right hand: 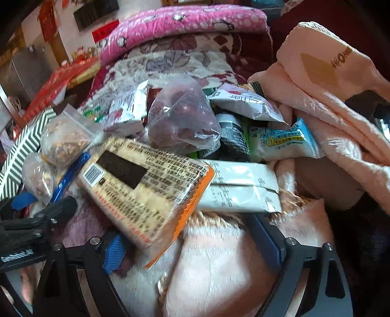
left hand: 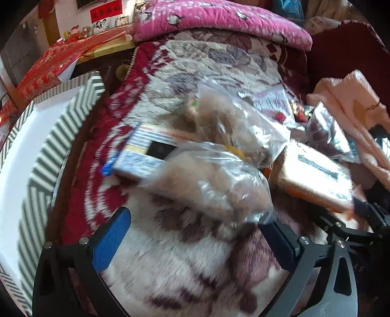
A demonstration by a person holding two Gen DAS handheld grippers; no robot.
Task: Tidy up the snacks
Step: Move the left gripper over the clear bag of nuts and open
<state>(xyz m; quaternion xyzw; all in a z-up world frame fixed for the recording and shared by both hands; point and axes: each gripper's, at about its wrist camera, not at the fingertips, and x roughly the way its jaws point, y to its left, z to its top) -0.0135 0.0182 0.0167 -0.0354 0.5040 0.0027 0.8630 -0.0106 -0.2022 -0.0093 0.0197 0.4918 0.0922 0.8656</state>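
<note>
A heap of snacks lies on a floral blanket point(left hand: 185, 258). In the left wrist view my left gripper point(left hand: 195, 231) is open, its blue pads either side of a clear bag of brown snacks point(left hand: 214, 180); a second clear bag point(left hand: 234, 117) and a blue-edged cracker pack point(left hand: 148, 148) lie behind. In the right wrist view my right gripper point(right hand: 190, 241) is open around the lower end of an orange-edged cracker pack point(right hand: 148, 185). Behind it lie a white packet point(right hand: 241, 190), a bag of red dates point(right hand: 182, 117) and a milk-sweet packet point(right hand: 285, 141).
A white box with a green-striped rim point(left hand: 58, 136) stands at the left, also in the right wrist view point(right hand: 22, 151). A pink towel point(right hand: 326, 102) is bunched at the right. A pink quilt point(left hand: 219, 22) lies behind. The left gripper's body point(right hand: 29, 226) shows at the right view's lower left.
</note>
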